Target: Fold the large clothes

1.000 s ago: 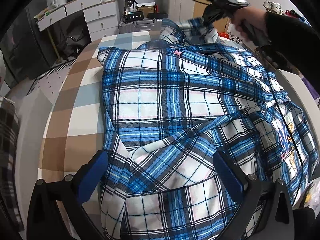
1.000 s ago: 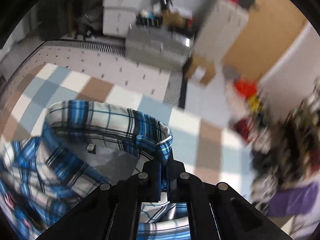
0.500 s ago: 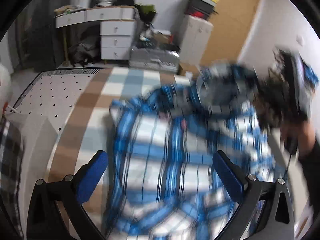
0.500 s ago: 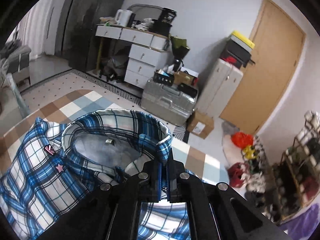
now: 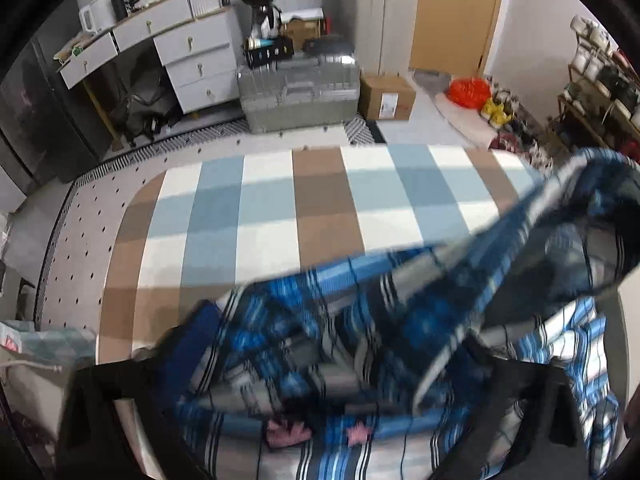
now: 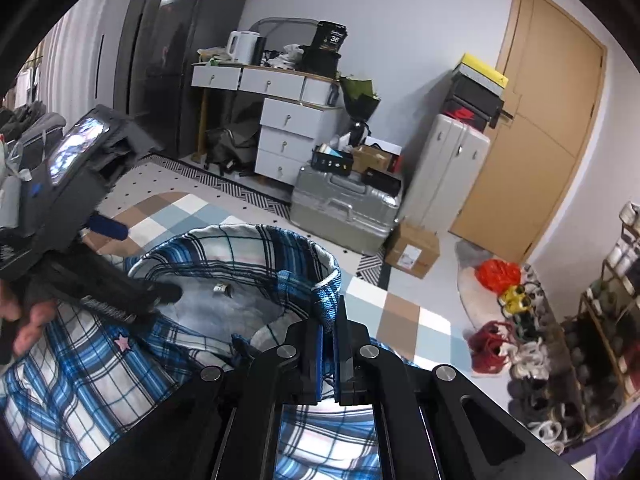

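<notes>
A surface with rounded corners, covered in a checked cloth (image 5: 280,216) of brown, pale blue and white squares, carries the work. On its near part lies a blue plaid shirt (image 5: 360,360), motion-blurred in the left wrist view; the far squares show bare cloth

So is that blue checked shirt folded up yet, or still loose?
Still loose. The shirt lies rumpled over the checked table, collar standing open, its edge pinched by the right gripper.
</notes>
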The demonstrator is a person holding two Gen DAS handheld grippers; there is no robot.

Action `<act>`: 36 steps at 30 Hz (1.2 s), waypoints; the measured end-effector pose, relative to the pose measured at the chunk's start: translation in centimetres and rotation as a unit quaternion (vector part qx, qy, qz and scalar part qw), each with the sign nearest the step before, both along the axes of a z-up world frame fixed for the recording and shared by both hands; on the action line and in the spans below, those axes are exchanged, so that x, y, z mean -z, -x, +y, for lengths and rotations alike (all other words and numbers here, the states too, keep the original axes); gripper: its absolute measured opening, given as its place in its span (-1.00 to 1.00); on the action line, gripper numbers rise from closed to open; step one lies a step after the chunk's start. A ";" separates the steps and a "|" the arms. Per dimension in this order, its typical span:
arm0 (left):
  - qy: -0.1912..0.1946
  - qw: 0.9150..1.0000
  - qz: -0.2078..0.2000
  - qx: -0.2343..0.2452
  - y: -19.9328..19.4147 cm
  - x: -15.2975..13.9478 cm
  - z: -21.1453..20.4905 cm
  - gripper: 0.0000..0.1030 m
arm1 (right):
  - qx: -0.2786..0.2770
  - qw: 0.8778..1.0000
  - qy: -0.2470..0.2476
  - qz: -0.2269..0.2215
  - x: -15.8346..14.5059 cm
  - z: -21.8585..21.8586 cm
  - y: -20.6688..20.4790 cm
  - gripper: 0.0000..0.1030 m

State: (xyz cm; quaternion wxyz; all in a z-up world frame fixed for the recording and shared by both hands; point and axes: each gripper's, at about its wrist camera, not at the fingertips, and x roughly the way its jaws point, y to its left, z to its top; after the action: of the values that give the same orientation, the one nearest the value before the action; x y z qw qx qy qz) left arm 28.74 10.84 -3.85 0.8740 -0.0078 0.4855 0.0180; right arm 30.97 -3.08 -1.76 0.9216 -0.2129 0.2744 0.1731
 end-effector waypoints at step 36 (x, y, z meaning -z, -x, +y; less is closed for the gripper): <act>0.127 0.986 0.074 0.078 22.8 3.5 -3.9 -0.36 | 0.109 0.973 -0.106 0.176 9.6 -7.8 21.9 -0.47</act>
State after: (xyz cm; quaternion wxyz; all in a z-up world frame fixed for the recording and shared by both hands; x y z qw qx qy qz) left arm 5.97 6.96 -7.38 0.8263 -0.0802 0.5463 -0.1113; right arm 9.06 -10.84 -11.35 0.8896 -0.0490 0.4338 0.1343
